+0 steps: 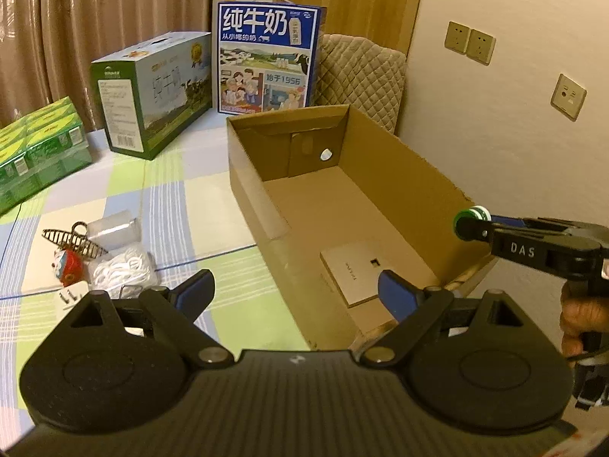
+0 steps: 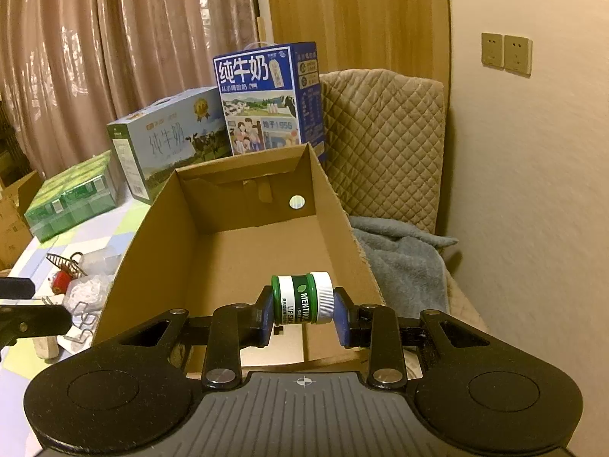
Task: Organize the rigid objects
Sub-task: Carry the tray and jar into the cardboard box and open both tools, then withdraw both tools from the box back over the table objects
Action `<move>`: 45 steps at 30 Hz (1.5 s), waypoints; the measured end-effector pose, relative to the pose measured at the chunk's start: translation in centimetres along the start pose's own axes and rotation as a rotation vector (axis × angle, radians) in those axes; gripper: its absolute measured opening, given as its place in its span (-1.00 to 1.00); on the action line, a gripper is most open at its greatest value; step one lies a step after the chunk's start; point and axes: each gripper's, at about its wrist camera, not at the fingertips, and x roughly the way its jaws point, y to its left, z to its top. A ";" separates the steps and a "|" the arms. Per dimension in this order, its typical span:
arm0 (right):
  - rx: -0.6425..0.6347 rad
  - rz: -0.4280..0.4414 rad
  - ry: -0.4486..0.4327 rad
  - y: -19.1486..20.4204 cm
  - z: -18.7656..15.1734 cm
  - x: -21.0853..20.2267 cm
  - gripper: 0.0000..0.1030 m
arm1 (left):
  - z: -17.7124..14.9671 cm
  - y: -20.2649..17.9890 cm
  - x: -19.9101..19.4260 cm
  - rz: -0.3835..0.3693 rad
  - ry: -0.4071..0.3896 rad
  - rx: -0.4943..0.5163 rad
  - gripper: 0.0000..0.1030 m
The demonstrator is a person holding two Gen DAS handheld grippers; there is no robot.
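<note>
An open cardboard box (image 1: 243, 160) (image 2: 152, 236) stands on the checked cloth, with a flat beige carton (image 1: 361, 270) lying inside its near end. My right gripper (image 2: 304, 304) is shut on a small green and white lip salve jar (image 2: 302, 299), held sideways over the box's near end. In the left wrist view, that jar (image 1: 470, 221) hangs at the box's right wall. My left gripper (image 1: 297, 282) is open with nothing between its fingers, straddling the box's near left wall. Loose items lie left of the box: a metal hair claw (image 1: 74, 242), a red toy (image 1: 68, 266) and a bag of white pieces (image 1: 121, 270).
A green milk case (image 1: 152, 91), a blue milk case (image 1: 266, 61) and a green drink pack (image 1: 38, 152) stand behind. A quilted chair (image 1: 357, 76) and grey blanket (image 2: 403, 262) sit right of the box, by the wall. A hand (image 1: 578, 320) holds the right gripper.
</note>
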 end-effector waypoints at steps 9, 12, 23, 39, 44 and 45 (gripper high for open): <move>-0.025 -0.024 -0.002 0.0 0.1 0.6 -0.44 | -0.2 0.5 -0.6 0.004 -0.006 -0.009 0.76; -0.023 -0.039 -0.012 -0.1 0.2 0.5 -0.23 | -0.3 0.6 -0.7 0.009 -0.007 -0.002 0.76; 0.032 -0.007 -0.055 1.1 -0.1 -3.0 -0.03 | -1.9 4.0 -3.0 0.061 -0.006 -0.041 0.76; -0.005 0.183 -0.064 11.7 -1.7 -8.5 0.20 | -6.1 12.2 -10.4 0.221 -0.018 -0.099 0.76; -0.037 0.222 -0.039 14.6 -2.6 -8.5 0.30 | -7.4 14.3 -12.1 0.256 -0.016 -0.105 0.76; -0.048 0.226 -0.034 15.2 -2.9 -8.5 0.30 | -7.6 14.6 -12.3 0.261 -0.014 -0.103 0.76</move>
